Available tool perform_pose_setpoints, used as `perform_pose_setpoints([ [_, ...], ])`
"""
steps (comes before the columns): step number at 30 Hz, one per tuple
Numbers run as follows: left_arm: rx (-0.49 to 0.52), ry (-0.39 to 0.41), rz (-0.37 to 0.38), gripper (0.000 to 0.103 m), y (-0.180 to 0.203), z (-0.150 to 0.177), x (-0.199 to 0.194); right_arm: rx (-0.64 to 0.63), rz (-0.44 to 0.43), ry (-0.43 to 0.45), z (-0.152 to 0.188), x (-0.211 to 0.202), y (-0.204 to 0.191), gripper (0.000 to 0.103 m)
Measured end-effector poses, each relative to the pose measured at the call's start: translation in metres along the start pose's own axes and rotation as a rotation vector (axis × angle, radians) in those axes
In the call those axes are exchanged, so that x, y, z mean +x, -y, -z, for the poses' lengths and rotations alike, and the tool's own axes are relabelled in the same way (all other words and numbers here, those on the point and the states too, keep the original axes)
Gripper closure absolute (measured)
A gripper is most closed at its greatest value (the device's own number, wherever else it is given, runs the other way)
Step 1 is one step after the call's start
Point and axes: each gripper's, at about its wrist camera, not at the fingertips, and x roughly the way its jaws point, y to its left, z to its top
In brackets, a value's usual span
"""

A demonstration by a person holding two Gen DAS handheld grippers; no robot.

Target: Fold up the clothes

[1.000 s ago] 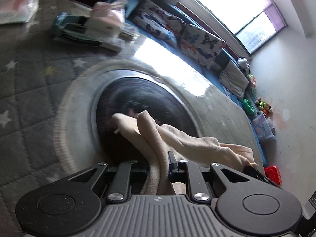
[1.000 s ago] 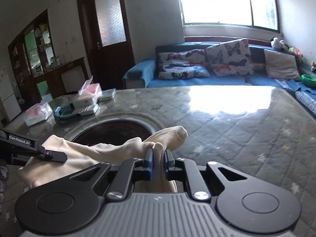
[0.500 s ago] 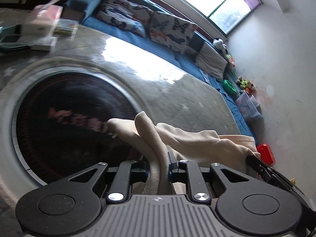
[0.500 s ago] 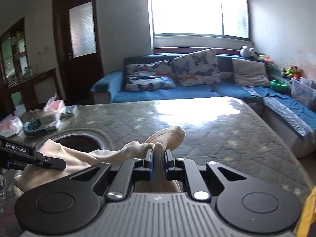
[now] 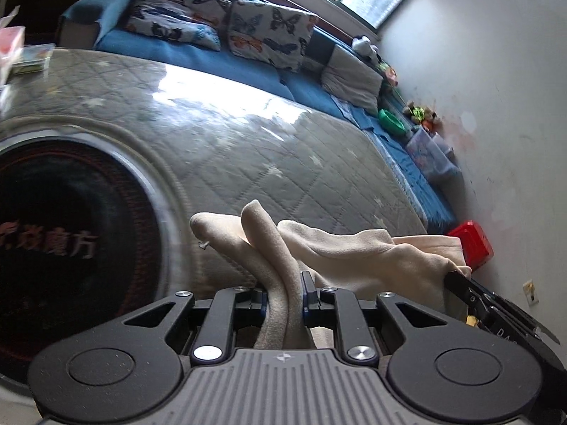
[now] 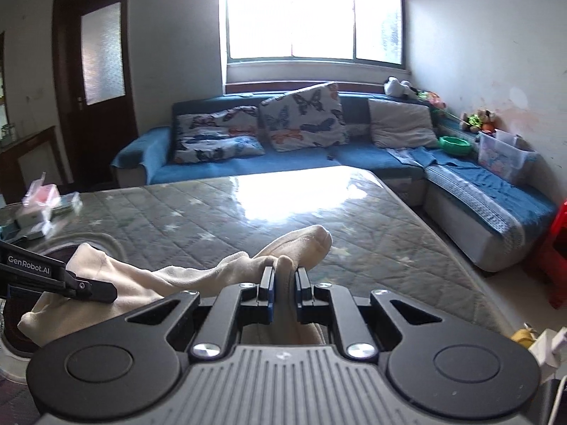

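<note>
The cream garment [image 5: 358, 251] hung stretched between my two tools, lifted above the bench [image 5: 269, 163] rather than lying on it; in the left wrist view a thick fold of it ran between the fingers [image 5: 307, 294] of my left gripper [image 5: 283, 295], which were drawn in narrow and pinching the cloth, with loose ends curling up just past the tips; the rest of the fabric trailed off to the right of that view, where the black tip of the other tool met its far edge. In the right wrist view my right gripper [image 6: 283, 287] had its fingers [image 6: 266, 285] closed tight on another bunch of the same cloth, a rounded end poking out beyond them; the fabric sagged to the left of that view, towards the left tool's labelled arm, which lay across it. The bench wore a grey quilted cover with pale stars under a glossy sheet that caught the window [image 6: 312, 14] glare; a dark round inset [image 5: 67, 226] ringed in grey sat in its surface, below and to the left of the garment. A blue sofa [image 6: 354, 159] with butterfly cushions [image 6: 301, 117] stood behind the bench; small boxes [image 6: 39, 209] sat at the bench's far left corner.
</note>
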Motion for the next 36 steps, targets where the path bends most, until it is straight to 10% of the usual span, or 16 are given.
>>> perform_pose_setpoints([
  [21,0.14,-0.057,-0.031,0.084,0.031,0.006,0.038,0.034,0.132,-0.059,0.022,0.015,0.025,0.093],
  [36,0.167,-0.05,-0.097,0.064,0.022,0.012,0.037,0.027,0.168,-0.082,0.032,0.021,0.021,0.088],
])
